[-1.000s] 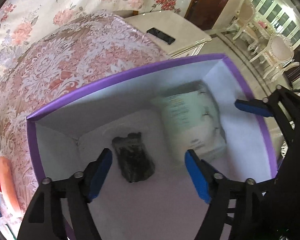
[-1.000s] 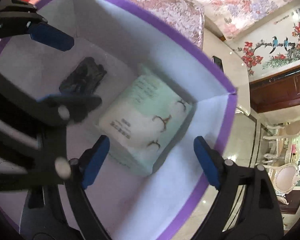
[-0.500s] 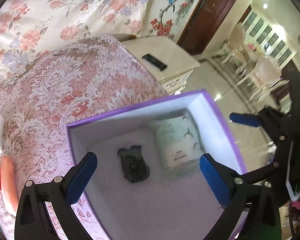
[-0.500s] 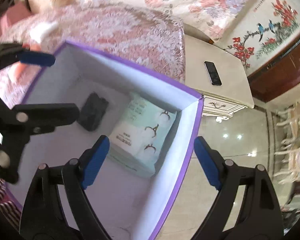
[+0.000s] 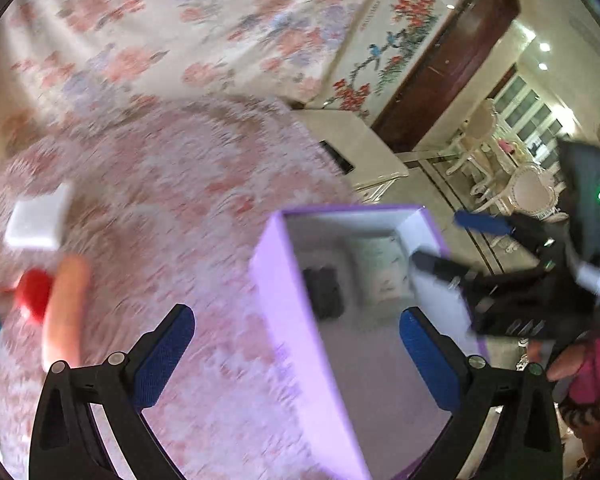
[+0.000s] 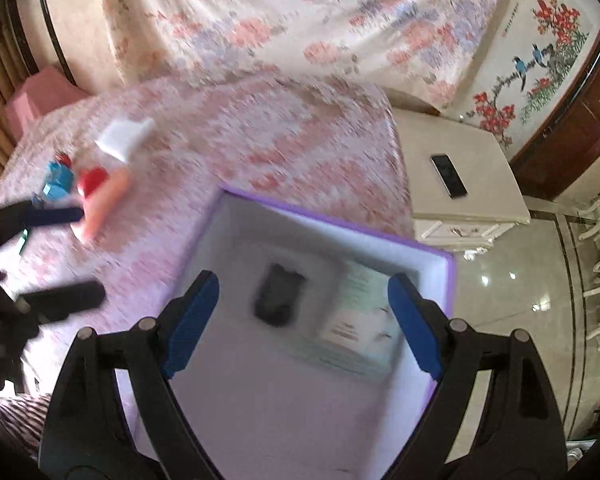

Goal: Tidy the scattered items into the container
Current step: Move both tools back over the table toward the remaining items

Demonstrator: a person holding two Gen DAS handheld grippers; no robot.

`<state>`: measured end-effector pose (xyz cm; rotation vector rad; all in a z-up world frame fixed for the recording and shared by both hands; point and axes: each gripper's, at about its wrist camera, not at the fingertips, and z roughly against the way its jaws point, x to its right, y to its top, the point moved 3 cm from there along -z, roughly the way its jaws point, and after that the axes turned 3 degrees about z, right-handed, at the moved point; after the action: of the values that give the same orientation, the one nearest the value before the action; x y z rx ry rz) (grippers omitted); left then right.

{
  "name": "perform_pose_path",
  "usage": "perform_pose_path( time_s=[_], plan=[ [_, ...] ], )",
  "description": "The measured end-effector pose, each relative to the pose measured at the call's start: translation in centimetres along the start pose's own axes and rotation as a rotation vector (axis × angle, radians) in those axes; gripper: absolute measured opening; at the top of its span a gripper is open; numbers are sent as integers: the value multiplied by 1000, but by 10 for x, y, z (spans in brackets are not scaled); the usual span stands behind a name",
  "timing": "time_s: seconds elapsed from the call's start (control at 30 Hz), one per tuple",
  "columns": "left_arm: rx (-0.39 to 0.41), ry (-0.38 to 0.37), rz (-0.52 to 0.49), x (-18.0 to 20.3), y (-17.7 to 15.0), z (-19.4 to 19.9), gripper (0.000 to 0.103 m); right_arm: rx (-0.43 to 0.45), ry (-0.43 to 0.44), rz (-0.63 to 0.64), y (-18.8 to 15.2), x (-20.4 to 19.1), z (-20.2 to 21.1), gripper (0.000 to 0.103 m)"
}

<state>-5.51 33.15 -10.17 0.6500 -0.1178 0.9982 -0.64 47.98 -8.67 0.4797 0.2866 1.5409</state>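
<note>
Container: the purple box (image 6: 440, 264) stood open on the floral bedspread (image 6: 260, 132), at the edge of the bed next to the bedside cabinet (image 6: 460, 184).
Already inside: a dark lumpy item (image 6: 278, 300) and a pale green tissue pack (image 6: 360, 320) lay side by side on the white floor of the box.
Outside the box: a white block (image 5: 40, 220), a red piece (image 5: 34, 292), an orange stick-like item (image 5: 66, 308) and a small blue object (image 6: 58, 180) lay clustered on the bedspread, well apart from the box; blur made their exact kinds hard to tell.
Left gripper (image 5: 296, 356): fingers spread wide, nothing between them, hovering over the near wall of the box.
Right gripper (image 6: 302, 320): fingers spread wide and empty, above the box interior.
Step in hand: judged as between placements, two things stowed and several left out.
Next move: likely a reach toward the cluster, closing on one piece and carrying it above the rim.
</note>
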Motion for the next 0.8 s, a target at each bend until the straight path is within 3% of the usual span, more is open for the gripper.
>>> perform_pose_path(
  time_s=[0.3,0.47,0.8],
  plan=[
    [-4,104,13,-104,-44,57,103,58,34,18,38,-94,24,91],
    [-6,161,33,-168,-74,87,103,14,100,51,46,-166,13,91],
    [-35,269,183,-296,-146,127,103,-154,231,-2,38,-264,-39,91]
  ],
)
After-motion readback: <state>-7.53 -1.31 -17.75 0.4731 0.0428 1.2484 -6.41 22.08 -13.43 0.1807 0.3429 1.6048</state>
